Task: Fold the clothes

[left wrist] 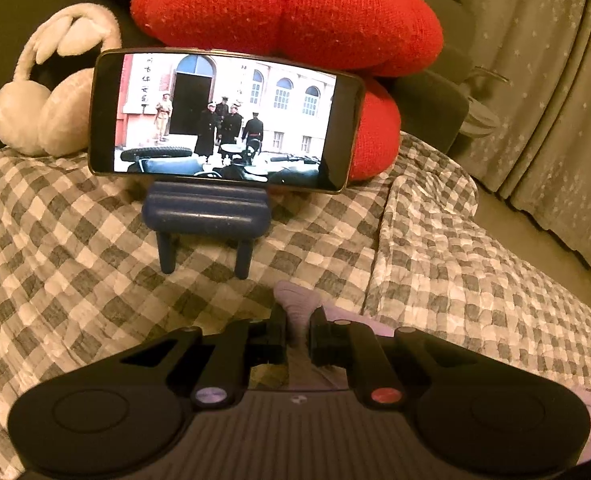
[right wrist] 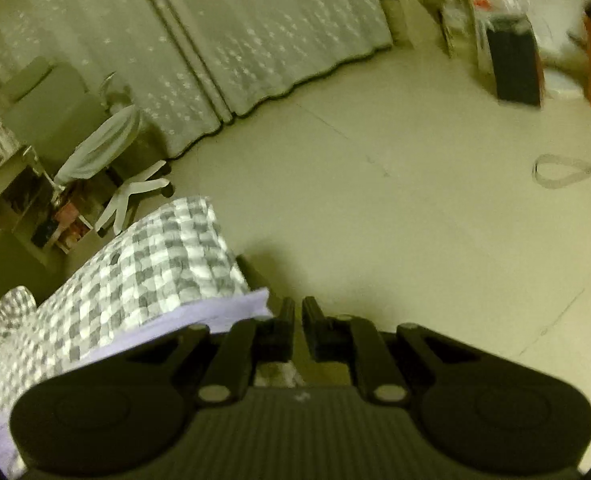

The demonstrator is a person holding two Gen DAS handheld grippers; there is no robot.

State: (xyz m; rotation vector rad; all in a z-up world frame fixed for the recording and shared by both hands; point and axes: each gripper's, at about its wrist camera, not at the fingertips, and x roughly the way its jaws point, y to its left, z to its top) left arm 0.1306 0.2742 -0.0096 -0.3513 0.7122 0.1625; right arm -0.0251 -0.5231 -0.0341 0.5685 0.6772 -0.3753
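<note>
- Bed covered in a puckered grey-and-white checked quilt [left wrist: 75, 248]; its corner is seen over pale floor tiles [right wrist: 395, 220] in the right wrist view.
- Thin lilac fabric garment [right wrist: 199, 320] is laid along the quilt edge, soft and limp. From the right tool [right wrist: 298, 312] it lies to the left, its visible edge just beside the left finger; long axis runs lower-left to upper-right in that view.
- Left tool [left wrist: 297, 316] is clamped on a ribbed lilac fold of the garment [left wrist: 297, 300], so the left hand is judged nearer.
- Right tool is closed, nothing seen between the fingers; a sideways reach to the left onto the fabric edge is judged the next need.
- Background: red knitted cushion [left wrist: 287, 12], phone [left wrist: 223, 120] on a blue stand [left wrist: 207, 216], cream fluffy earmuffs [left wrist: 51, 92].
</note>
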